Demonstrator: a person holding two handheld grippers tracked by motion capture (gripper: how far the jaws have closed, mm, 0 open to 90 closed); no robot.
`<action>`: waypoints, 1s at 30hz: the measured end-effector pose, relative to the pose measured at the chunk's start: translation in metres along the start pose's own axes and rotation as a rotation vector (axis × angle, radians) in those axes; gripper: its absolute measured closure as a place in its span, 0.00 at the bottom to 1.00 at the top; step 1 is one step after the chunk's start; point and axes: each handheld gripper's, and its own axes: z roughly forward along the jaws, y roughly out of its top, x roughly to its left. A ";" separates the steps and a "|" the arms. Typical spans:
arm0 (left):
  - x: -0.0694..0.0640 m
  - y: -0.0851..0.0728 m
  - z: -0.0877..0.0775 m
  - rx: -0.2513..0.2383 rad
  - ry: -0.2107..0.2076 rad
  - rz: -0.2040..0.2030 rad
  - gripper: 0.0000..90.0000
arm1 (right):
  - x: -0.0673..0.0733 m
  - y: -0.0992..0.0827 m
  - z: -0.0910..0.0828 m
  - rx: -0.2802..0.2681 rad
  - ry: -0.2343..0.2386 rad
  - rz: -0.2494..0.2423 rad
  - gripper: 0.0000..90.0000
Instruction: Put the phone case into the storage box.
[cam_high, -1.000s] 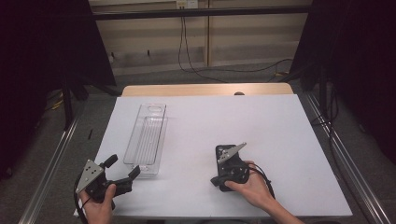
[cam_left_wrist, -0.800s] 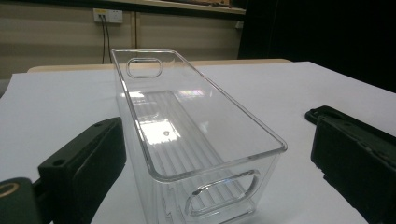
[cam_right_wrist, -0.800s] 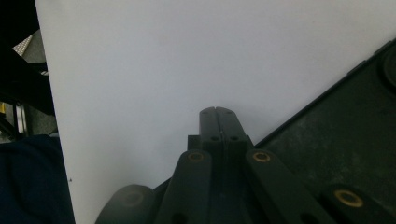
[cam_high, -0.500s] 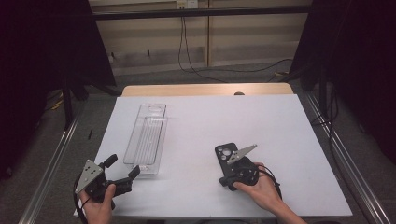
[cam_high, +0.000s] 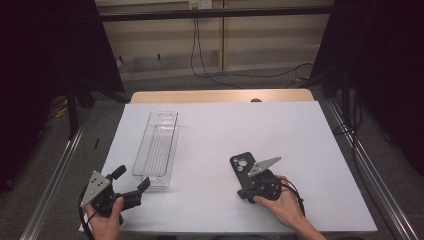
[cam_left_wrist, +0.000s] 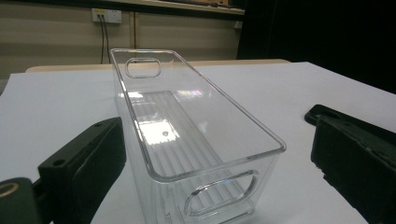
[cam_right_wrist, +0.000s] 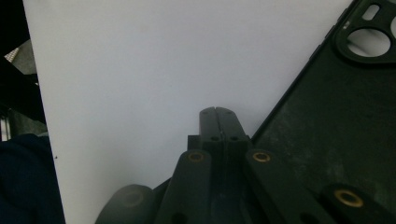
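Dark curtains are hung at the far left and far right of the room; between them a beige panelled wall (cam_high: 210, 45) is seen, with a white socket (cam_high: 199, 4) at its top and black cables trailing down to the grey floor (cam_high: 60, 150). Metal rails are set along both sides of the white table (cam_high: 240, 125), and a strip of bare wood (cam_high: 220, 96) is left showing at its far edge.

At the near left corner, the left gripper (cam_high: 131, 186) is held low over the tabletop, its jaws spread wide with nothing gripped; in the left gripper view the near end of the clear plastic bin (cam_left_wrist: 187, 140) is framed between them, apart from both. The bin (cam_high: 157, 147) is laid lengthwise, left of centre, empty, with a handle cut-out at each end.

Right of centre, near the front edge, the black phone case (cam_high: 241, 166) is laid flat, camera openings at its far end. The right gripper (cam_right_wrist: 218, 112) is rested just beside the case's edge, jaws pressed fully together on nothing.
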 end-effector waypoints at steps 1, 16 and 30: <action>0.000 0.000 0.000 -0.001 0.000 -0.002 0.04 | 0.000 -0.001 0.000 -0.005 -0.009 -0.002 1.00; -0.001 0.001 0.002 -0.001 -0.007 0.002 0.04 | -0.005 -0.004 -0.005 -0.014 -0.038 0.011 1.00; -0.001 0.000 0.003 0.007 -0.011 0.004 0.04 | -0.016 -0.010 -0.016 -0.011 -0.073 0.034 1.00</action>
